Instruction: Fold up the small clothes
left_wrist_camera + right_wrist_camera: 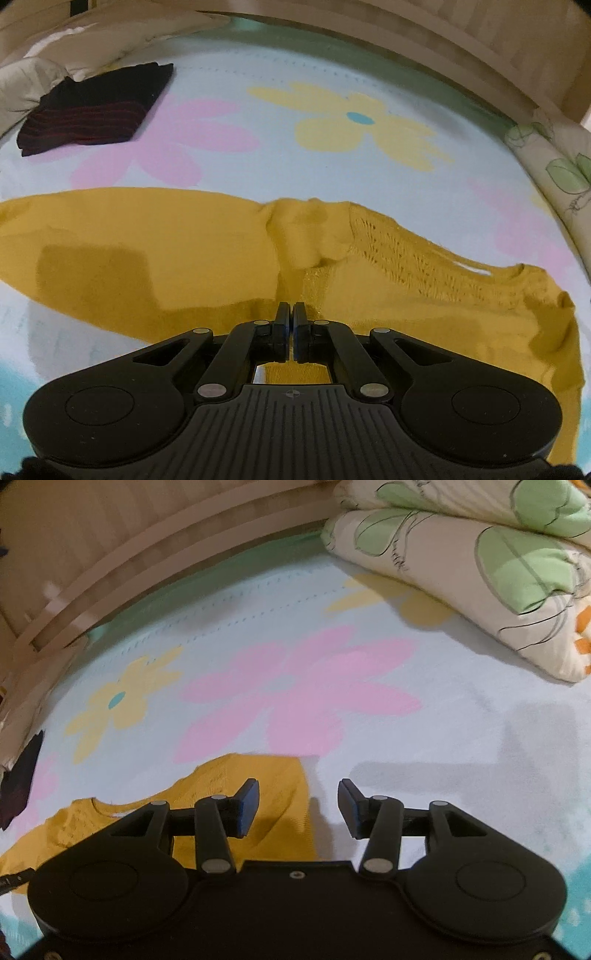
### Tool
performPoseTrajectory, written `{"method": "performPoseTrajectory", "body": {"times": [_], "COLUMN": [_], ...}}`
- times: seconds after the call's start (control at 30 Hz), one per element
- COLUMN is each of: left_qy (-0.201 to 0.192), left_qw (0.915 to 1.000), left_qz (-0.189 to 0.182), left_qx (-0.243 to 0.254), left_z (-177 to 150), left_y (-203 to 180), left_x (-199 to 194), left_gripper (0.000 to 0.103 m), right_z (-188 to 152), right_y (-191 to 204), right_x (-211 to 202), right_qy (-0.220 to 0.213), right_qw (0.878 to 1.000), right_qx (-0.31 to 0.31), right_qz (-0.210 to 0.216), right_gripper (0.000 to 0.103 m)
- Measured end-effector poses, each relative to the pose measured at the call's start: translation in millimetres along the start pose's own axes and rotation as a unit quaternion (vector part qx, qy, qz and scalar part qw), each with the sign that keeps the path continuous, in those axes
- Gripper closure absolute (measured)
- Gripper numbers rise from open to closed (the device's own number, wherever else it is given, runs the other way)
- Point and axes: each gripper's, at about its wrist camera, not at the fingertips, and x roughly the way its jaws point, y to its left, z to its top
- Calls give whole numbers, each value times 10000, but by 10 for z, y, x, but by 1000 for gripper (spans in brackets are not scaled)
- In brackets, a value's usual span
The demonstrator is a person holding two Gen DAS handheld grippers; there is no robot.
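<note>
Yellow knit top (221, 251) lies spread across the near part of the bed (332, 155), partly folded, one side already doubled over; further folds look left to do. A dark folded garment (92, 107) sits at the far left corner, apparently finished. A folded quilt (480, 572) rests along the far right edge. The left tool (293, 325) is clenched on the top's near edge. The right tool (299, 805) hovers released over the top's right edge.

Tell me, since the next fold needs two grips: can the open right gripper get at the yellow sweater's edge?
Probably yes. The right gripper is open just past the yellow sweater, whose right edge lies flat on the bedsheet with nothing between.
</note>
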Motion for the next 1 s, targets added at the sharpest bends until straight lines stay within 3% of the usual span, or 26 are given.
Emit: {"method": "performPoseTrajectory", "body": {"times": [0.17,0.3,0.33,0.4,0.43,0.6,0.73,0.8,0.9,0.97,1.0], "left_qy": [-98,-138,-165,-241,-312,-915,-677,-433,-169,-174,-162], "left_qw": [9999,9997,9995,9990,9986,9923,9945,9969,9982,9990,9994], "left_qz": [-52,-84,-85,-80,-87,-180,29,65,185,73,-37], "left_qx": [92,209,266,376,426,818,800,655,554,413,305], "left_z": [-26,-75,-76,-81,-75,12,26,-15,-67,-64,-37], "left_y": [11,2,-5,-23,-36,-169,-198,-142,-11,78,112], "left_x": [-5,-20,-28,-49,-74,-209,-51,53,144,117,104], "left_gripper": [102,102,102,102,102,102,101,101,101,101,101], "right_z": [25,-3,-13,-36,-43,153,290,312,293,276,269], "right_y": [257,420,425,413,409,169,40,-18,-109,-188,-198], "right_x": [210,409,465,559,580,483,539,632,729,672,616], "right_qy": [136,338,438,641,643,120,-37,85,238,128,38], "right_qw": [9993,9970,9967,9949,9940,9995,9986,9983,9975,9972,9973], "right_qx": [-314,-615,-596,-608,-643,117,283,360,452,560,571], "right_qz": [128,-327,-325,-496,-613,-254,-456,-457,-497,-482,-470], "right_gripper": [47,49,55,86,94,95,95,94,77,43,42]}}
